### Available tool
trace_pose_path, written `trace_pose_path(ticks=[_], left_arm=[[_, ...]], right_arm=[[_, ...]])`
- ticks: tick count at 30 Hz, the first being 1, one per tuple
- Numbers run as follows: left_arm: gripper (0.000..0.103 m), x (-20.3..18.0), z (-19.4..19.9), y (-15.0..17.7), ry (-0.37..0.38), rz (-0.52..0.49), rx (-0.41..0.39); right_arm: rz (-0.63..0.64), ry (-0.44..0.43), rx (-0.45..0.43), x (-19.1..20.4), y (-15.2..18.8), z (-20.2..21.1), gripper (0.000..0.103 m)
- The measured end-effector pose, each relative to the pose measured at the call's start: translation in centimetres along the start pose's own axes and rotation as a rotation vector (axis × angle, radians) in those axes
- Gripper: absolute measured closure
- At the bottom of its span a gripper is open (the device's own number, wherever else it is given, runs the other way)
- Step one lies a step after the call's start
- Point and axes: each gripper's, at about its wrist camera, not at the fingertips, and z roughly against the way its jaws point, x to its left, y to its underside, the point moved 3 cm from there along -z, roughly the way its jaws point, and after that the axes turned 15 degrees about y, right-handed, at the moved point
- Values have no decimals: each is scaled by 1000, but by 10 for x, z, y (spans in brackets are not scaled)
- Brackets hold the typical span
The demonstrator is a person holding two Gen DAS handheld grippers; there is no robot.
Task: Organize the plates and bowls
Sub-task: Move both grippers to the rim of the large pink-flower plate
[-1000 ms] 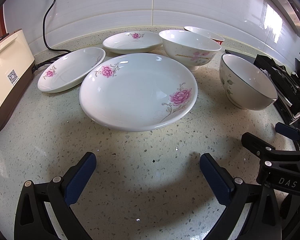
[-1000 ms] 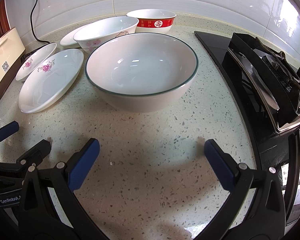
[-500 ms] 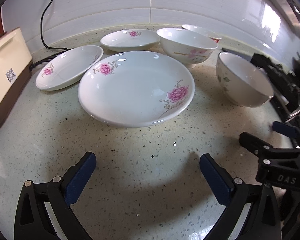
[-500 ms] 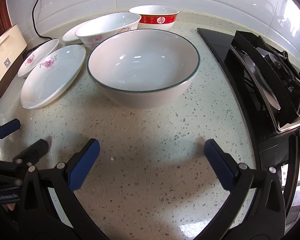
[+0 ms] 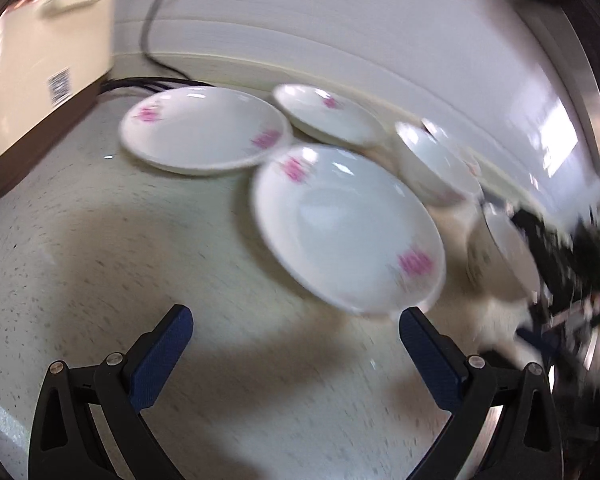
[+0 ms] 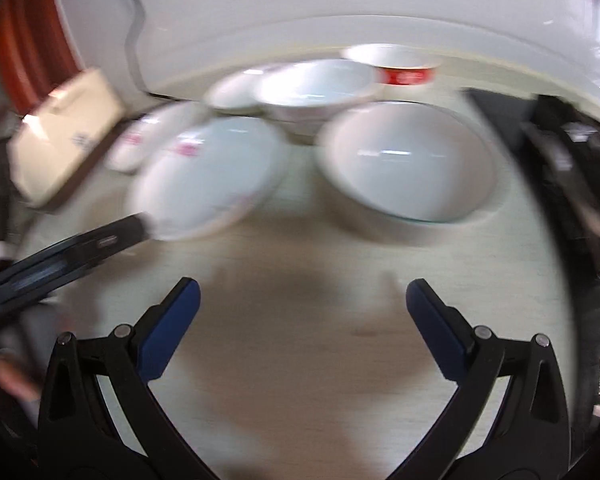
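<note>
Left tongs (image 5: 296, 322) swung left | red-banded bowl (image 6: 396, 68), blurred, right view only

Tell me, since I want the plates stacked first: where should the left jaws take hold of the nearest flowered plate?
Probably at the near rim of the large plate, coming in low from the front. It is shallow and wide, so only its thin flared edge fits the open left gripper, one finger over, one under.

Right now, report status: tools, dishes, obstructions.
Left tool open, right tool open, both empty. Large floral plate and green-rimmed bowl on counter, untouched. Frames blurred; nothing blocking.
</note>
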Motion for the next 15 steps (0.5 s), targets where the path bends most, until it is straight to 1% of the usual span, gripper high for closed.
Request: trace_pose_path(ticks=[1, 3, 7, 9, 11, 13, 15], left_arm=[[0, 4, 0, -4, -5, 18, -14], [0, 15, 2, -13, -33, 60, -51], [0, 33, 6, -26, -76, 112, -105], [0, 36, 5, -31, -89, 118, -125], [0, 38, 5, -38, -115, 117, -140], [0, 37, -1, -43, -127, 120, -147], [0, 39, -6, -45, -129, 133, -139]], right_arm=[[-11, -43, -3, 8, -2, 0, 0], [-28, -94, -10, 19, -8, -2, 0], [-102, -127, -35, 30, -26, -10, 2], [-141, -134, -19, 30, -32, -17, 6], [-183, -147, 1, 33, -36, -28, 15], [-216, -162, 28, 34, -39, -36, 18], [-239, -161, 55, 35, -39, -47, 21]])
